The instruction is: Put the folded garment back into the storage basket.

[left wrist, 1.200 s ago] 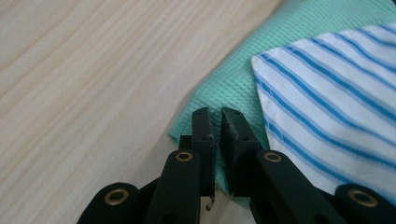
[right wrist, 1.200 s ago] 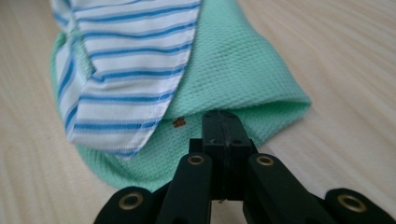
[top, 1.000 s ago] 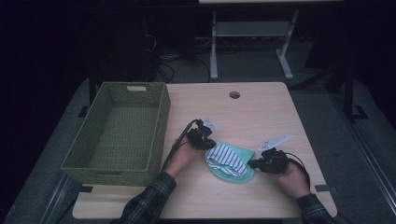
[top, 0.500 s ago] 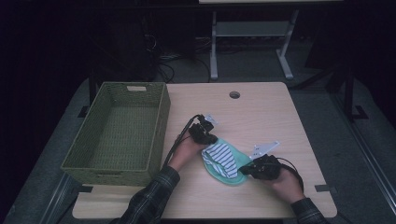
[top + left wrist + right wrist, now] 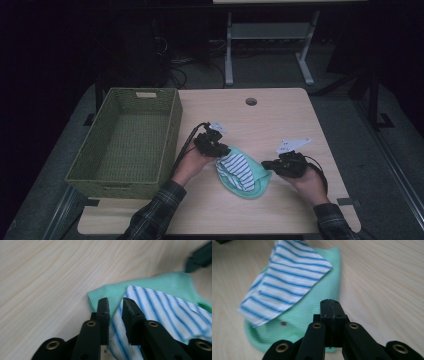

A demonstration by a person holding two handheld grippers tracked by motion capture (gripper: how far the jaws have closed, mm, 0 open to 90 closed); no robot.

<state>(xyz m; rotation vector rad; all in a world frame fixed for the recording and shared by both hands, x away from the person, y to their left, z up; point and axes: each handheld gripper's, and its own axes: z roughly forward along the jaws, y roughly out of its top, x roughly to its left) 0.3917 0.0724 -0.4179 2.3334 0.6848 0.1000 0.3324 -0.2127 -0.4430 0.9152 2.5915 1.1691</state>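
Right of the basket (image 5: 125, 142), on the table (image 5: 280, 115), a green cloth (image 5: 250, 186) is lying with a striped cloth (image 5: 237, 167) on top. At its near-basket edge the left gripper (image 5: 115, 302) is just opening, jaws parted over the striped cloth's edge. At its far edge the right gripper (image 5: 330, 304) is staying closed, pinching nothing visible.

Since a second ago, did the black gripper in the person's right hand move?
Yes. The right gripper slid left, away from the table's right edge, onto the green cloth.
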